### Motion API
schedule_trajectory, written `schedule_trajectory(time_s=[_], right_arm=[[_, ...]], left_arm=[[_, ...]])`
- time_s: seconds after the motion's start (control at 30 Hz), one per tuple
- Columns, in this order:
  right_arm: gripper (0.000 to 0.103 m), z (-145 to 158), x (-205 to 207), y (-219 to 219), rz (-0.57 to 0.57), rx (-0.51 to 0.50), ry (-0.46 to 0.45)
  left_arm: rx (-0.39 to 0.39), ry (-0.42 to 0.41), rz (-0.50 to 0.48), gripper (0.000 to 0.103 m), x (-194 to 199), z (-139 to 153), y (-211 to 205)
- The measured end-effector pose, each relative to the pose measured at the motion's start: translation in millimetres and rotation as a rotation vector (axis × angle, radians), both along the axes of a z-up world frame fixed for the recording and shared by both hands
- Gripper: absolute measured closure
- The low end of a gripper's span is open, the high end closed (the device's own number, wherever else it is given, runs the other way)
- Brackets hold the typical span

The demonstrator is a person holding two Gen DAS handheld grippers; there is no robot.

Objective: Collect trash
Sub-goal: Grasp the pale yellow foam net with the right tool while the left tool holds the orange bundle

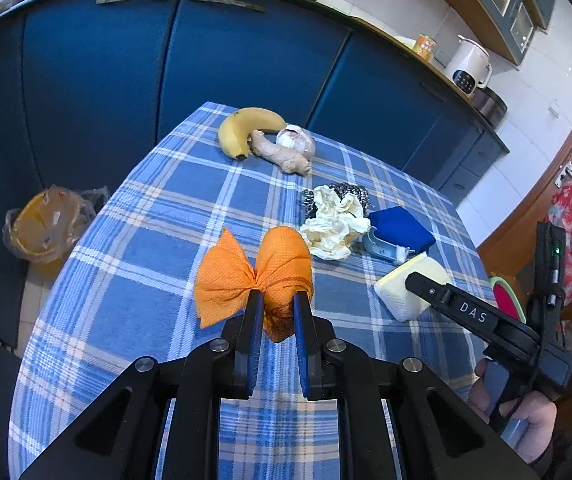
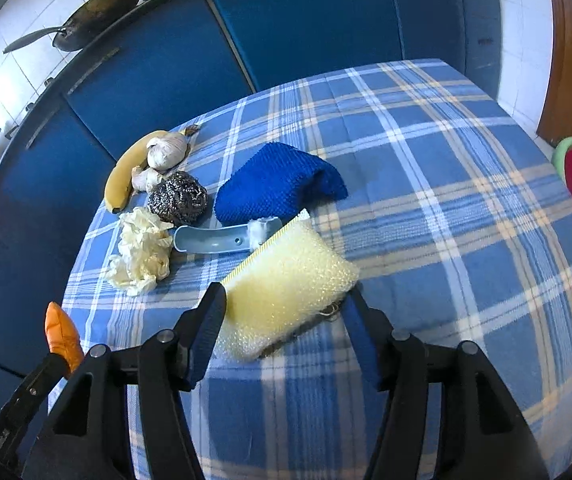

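Mid-collection: my left hand-held gripper [image 1: 278,304] pinches the crumpled orange paper napkin [image 1: 252,276]; my right hand-held gripper [image 2: 286,312], spread, straddles the pale-yellow foam sponge [image 2: 286,284]. Next, I judge: carry the napkin to the far-left bag-lined bin [image 1: 46,224].

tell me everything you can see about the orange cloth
The orange cloth is a thin, dimpled fabric that looks non-woven. It is pinched at the middle into a bow shape, one side fanning flat, the other bunched and rounded. The left claw is shut on its waist and a tail hangs between the fingers. It sits above the checked tablecloth; whether it touches is unclear.
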State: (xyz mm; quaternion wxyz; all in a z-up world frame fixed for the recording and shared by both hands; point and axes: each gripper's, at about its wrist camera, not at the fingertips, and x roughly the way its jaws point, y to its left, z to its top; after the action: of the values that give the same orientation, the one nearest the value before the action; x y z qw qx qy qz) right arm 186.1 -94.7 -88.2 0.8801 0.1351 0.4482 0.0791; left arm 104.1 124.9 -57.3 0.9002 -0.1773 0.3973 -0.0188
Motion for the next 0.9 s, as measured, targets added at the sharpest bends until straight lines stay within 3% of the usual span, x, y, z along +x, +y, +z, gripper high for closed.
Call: schedule_trajectory(time_s=[0.07, 0.27, 0.9], right_arm=[[0.062, -0.9, -0.3, 0.6, 0.013, 0.030, 0.003], [0.077, 6.7, -14.0, -1.2, 0.020, 0.082, -0.012], [0.081, 59.9, -88.1, -64.9, 0.006, 0.127, -0.155]], left_arm=[[-0.001, 0.001, -0.001, 0.088, -0.8, -0.3, 0.7], [0.001, -0.008, -0.013, 0.088, -2.9, 3.7, -4.0], [-0.007, -0.069, -0.174, 0.088, -9.3, 34.5, -66.8]])
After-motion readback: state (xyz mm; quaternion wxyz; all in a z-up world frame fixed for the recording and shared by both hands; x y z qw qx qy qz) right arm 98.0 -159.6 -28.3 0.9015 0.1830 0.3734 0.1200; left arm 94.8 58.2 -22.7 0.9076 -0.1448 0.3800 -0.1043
